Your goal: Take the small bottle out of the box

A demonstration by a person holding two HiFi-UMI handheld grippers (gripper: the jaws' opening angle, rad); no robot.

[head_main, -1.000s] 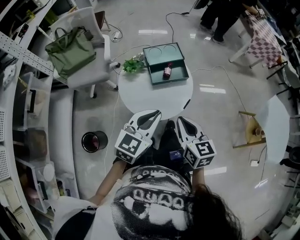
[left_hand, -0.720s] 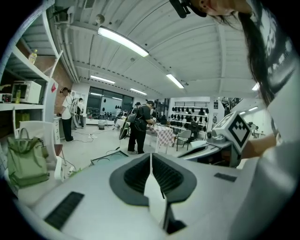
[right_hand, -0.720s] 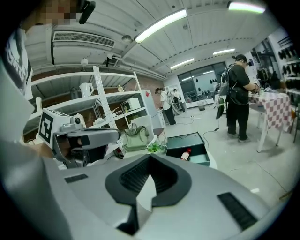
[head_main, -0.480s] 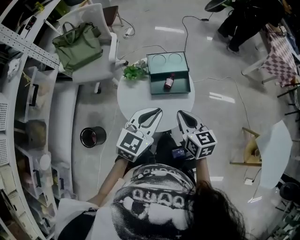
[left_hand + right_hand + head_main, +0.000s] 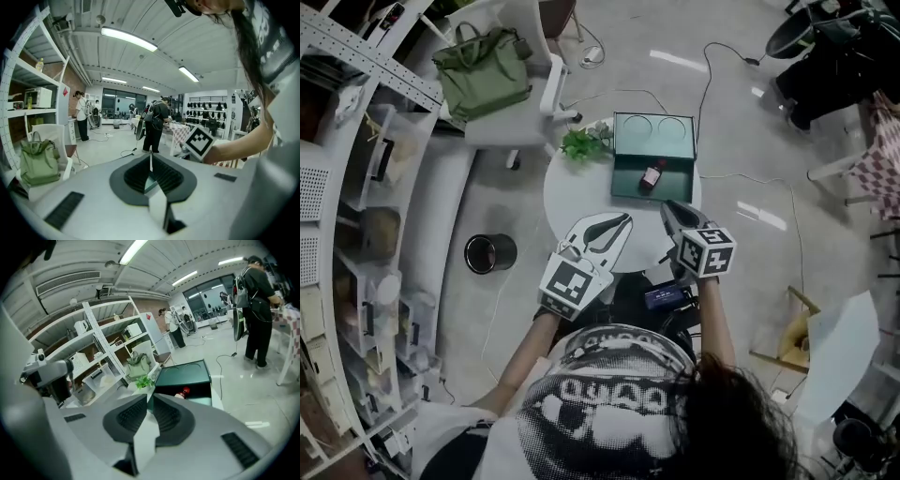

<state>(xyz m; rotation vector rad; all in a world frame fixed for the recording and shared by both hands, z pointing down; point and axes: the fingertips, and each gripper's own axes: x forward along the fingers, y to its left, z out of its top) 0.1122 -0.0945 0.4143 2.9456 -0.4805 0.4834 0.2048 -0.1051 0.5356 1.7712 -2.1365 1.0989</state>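
Observation:
A small dark bottle with a red cap [image 5: 652, 175] [image 5: 182, 392] lies on its side in the open green box [image 5: 654, 141] [image 5: 185, 373], at the far side of the round white table [image 5: 577, 192]. My right gripper [image 5: 667, 206] [image 5: 151, 397] hovers over the table just short of the box and points at the bottle. Its jaws have just been opening and stand a narrow slit apart with nothing between them. My left gripper [image 5: 623, 221] [image 5: 150, 153] hangs over the table's near edge, its tips together and empty.
A small green plant [image 5: 581, 143] [image 5: 144, 382] stands left of the box. A white chair with a green bag [image 5: 483, 66] is behind the table, shelving [image 5: 356, 187] is at the left, a black bin [image 5: 490, 253] is on the floor. People stand farther off [image 5: 154, 124].
Both grippers have moved forward over the table, the right one farther and lower, up to the box. The right jaws have parted slightly.

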